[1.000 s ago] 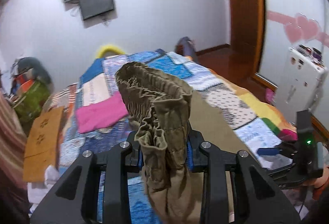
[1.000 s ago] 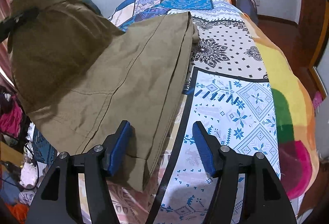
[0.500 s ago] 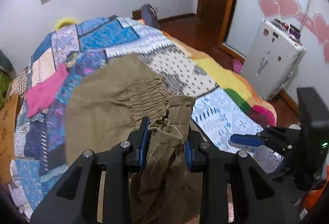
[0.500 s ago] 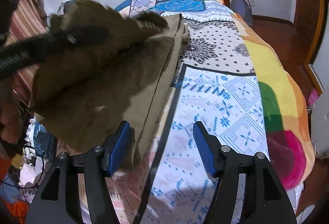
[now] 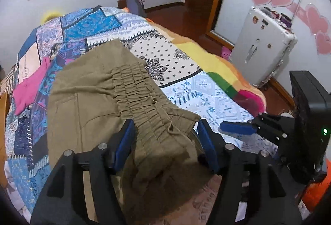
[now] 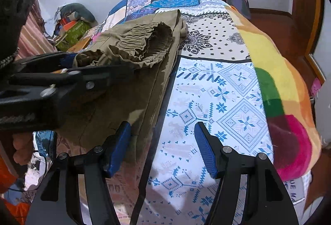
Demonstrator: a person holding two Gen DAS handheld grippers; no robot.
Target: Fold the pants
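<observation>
Olive-khaki pants (image 5: 89, 101) lie folded over on the patchwork bedspread (image 5: 206, 90); the gathered elastic waistband (image 5: 140, 96) lies on top of the legs. My left gripper (image 5: 165, 138) is open, its blue pads on either side of the waistband end, which drapes between them. In the right wrist view the pants (image 6: 132, 84) lie left of centre, with the left gripper (image 6: 99, 65) at the ruffled waistband (image 6: 149, 45). My right gripper (image 6: 163, 142) is open and empty, above the bedspread (image 6: 217, 101) by the pants' near right edge.
A pink cloth (image 5: 31, 84) lies on the bed's left side. A white suitcase (image 5: 262, 47) stands beyond the bed's right edge. Clutter (image 6: 70, 26) is piled against the left wall. The bed's coloured right edge (image 6: 289, 101) drops to a wooden floor.
My left gripper lowered the lifted waistband forward onto the pant legs and opened, letting go of it. My right gripper stayed open in about the same place.
</observation>
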